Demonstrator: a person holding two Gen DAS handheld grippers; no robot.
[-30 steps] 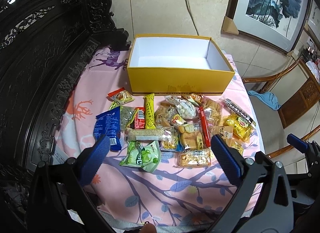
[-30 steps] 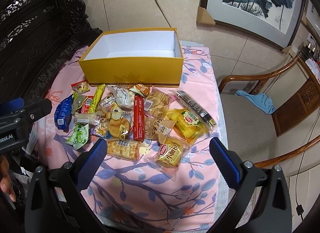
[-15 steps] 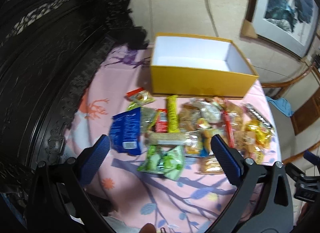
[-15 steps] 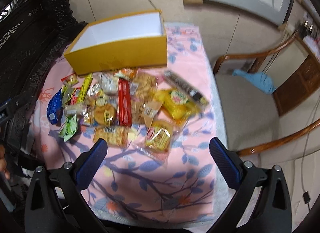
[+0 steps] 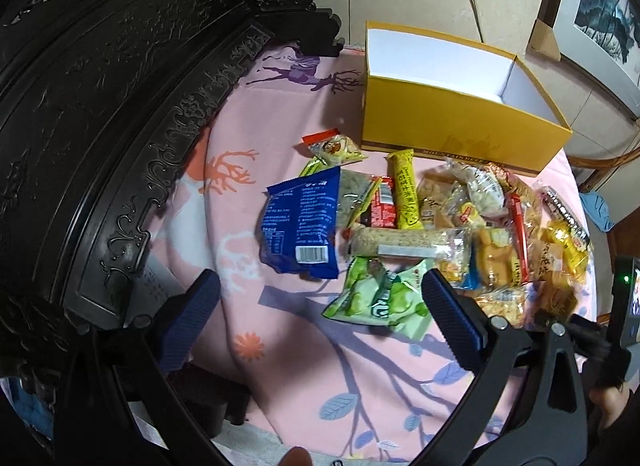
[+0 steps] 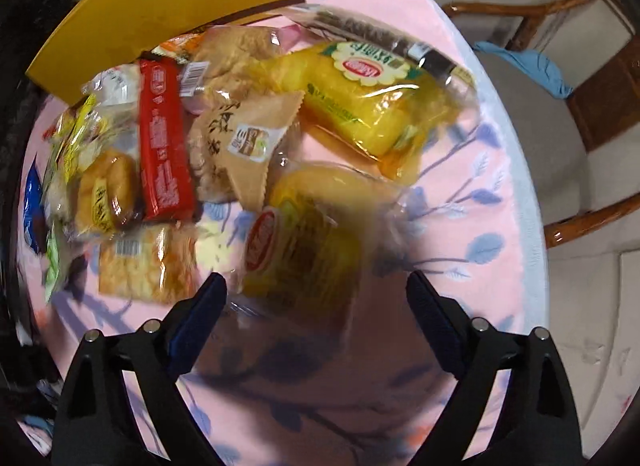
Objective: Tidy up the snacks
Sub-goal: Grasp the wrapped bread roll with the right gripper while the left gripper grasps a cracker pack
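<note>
Several snack packets lie in a heap on a pink cloth (image 5: 296, 370), in front of an open, empty yellow box (image 5: 452, 121). My left gripper (image 5: 316, 306) is open and empty, just short of a blue packet (image 5: 300, 221) and a green packet (image 5: 380, 298). My right gripper (image 6: 316, 298) is open and empty, low over a yellow cake packet with a red label (image 6: 292, 242). Beyond it lie a larger yellow packet (image 6: 360, 101), a tan packet (image 6: 244, 145) and a red bar (image 6: 164, 137). The yellow box also shows in the right wrist view (image 6: 176, 5).
Dark carved wooden furniture (image 5: 100, 113) borders the table on the left. A wooden chair (image 6: 560, 133) with a blue cloth (image 6: 532, 65) stands off the table's right edge. A framed painting (image 5: 600, 13) leans on the tiled wall behind the box.
Both grippers have come down and forward toward the snacks. The left one swung to the left end of the heap; the right one dropped close over the yellow cake packet. Both stayed open.
</note>
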